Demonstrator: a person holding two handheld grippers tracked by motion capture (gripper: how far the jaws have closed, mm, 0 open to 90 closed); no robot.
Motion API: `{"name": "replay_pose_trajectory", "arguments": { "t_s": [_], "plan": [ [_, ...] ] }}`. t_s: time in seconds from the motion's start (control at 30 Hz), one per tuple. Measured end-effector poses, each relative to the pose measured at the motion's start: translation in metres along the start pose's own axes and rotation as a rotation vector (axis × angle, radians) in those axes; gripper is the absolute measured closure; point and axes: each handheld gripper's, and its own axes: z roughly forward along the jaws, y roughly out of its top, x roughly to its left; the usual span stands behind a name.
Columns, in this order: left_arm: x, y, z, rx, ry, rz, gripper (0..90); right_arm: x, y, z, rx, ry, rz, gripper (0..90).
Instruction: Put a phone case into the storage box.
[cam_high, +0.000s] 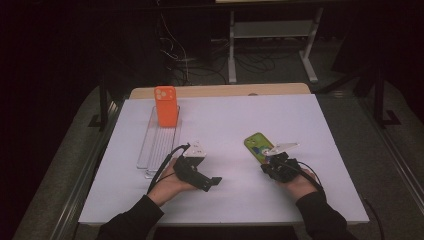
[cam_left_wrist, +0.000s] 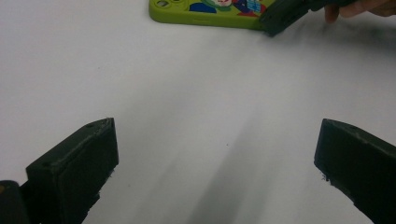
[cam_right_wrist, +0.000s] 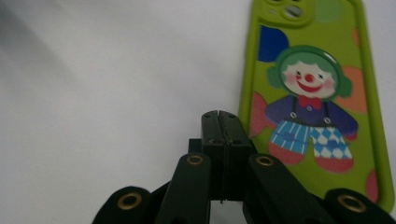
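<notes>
In the high view, a hand covers much of the left gripper (cam_high: 216, 181); its 2 jaws stand wide apart over the bare white table (cam_high: 225, 125). The right gripper (cam_right_wrist: 226, 128) has its jaws pressed together, empty. The green clown phone case (cam_right_wrist: 317, 98) lies flat just beside its tips, partly cut off at the frame edge.

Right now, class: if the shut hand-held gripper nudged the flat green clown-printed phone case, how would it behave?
The green clown-printed phone case lies flat, so it would probably slide, not tip. It looks thin and empty, likely light. Its raised rim hints at some flex.
</notes>
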Motion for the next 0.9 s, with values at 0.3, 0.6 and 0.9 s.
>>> {"name": "replay_pose_trajectory", "arguments": {
  "t_s": [0.3, 0.6, 0.9],
  "plan": [
    [-0.001, 0.000, 0.001, 0.000, -0.004, -0.004, 0.0, -0.017, -0.006, -0.005, -0.001, -0.029, 0.030, 88.2],
    [-0.001, 0.000, 0.001, 0.011, -0.007, 0.009, 0.0, -0.012, -0.003, -0.023, -0.088, 0.090, 0.048, 53.7],
    [-0.003, 0.001, 0.001, 0.001, -0.010, 0.014, 0.0, -0.005, -0.014, -0.034, -0.171, 0.092, 0.026, 10.8]
  ]
}}
